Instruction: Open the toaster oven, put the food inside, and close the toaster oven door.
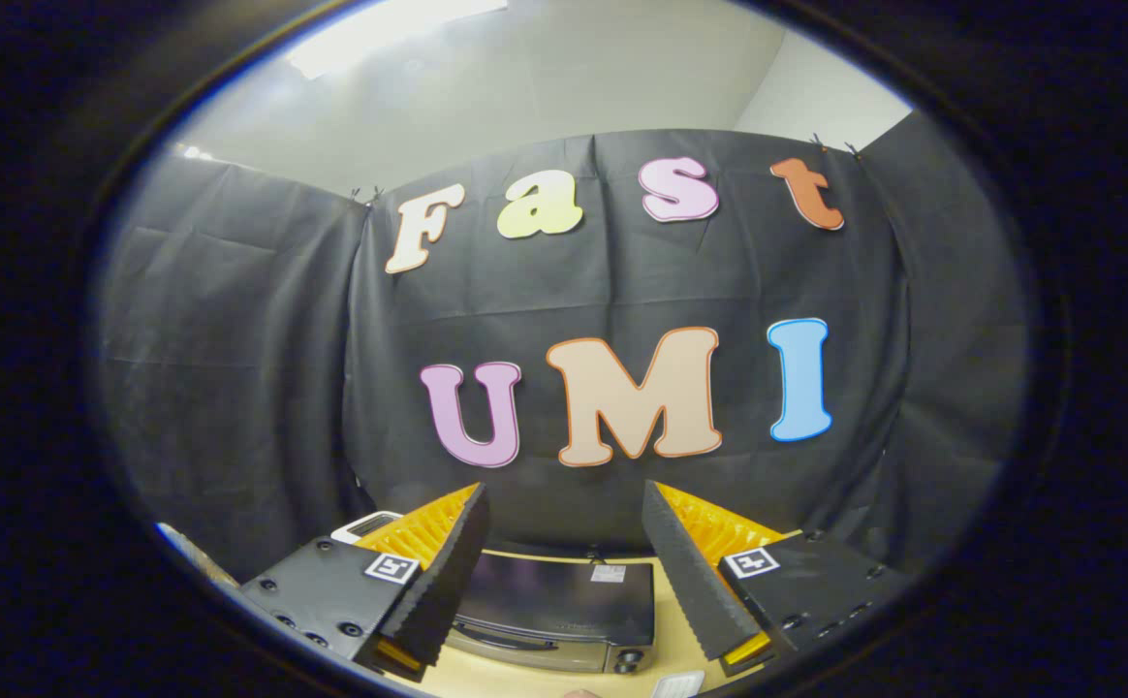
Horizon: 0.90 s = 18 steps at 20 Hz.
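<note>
The toaster oven (pixel 554 611), a dark box with a silvery front, a closed door bearing a bar handle (pixel 506 642) and a round knob (pixel 628 661) at its lower right, stands on the pale wooden table (pixel 680 650) below and between the two fingers, seen from above. The gripper (pixel 564 538) hangs over it with its black ribbed, orange-backed fingers (pixel 448 572) spread wide apart, gripping and touching nothing. A small white label (pixel 609 573) sits on the oven's top, its print too small to read, and a white object (pixel 365 526), possibly a tray, shows just behind the left finger.
</note>
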Tool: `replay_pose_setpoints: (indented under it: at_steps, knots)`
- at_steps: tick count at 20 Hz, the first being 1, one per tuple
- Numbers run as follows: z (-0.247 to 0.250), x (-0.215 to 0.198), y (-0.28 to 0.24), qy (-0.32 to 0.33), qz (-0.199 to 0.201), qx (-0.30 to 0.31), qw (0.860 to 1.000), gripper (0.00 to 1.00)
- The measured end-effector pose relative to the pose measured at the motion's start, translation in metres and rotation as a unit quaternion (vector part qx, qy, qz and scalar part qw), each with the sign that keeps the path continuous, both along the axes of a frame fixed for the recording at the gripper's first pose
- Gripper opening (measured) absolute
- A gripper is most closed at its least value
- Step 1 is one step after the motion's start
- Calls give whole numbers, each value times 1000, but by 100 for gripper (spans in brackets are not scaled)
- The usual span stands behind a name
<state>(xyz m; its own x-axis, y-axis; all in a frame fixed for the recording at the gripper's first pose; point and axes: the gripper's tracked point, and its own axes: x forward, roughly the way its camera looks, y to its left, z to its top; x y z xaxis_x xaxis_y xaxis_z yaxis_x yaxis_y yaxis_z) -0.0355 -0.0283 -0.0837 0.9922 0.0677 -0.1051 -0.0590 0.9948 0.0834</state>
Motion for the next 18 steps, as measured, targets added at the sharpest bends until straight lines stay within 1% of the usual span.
replay_pose_setpoints:
  at_steps: [3,11,18]
  knots:
    - [12,3,-28,-11,-5,-5,1000,98]
    - [31,0,-87,-28,-10,7,1000,98]
    - [34,1,-132,-44,-16,11,999,98]
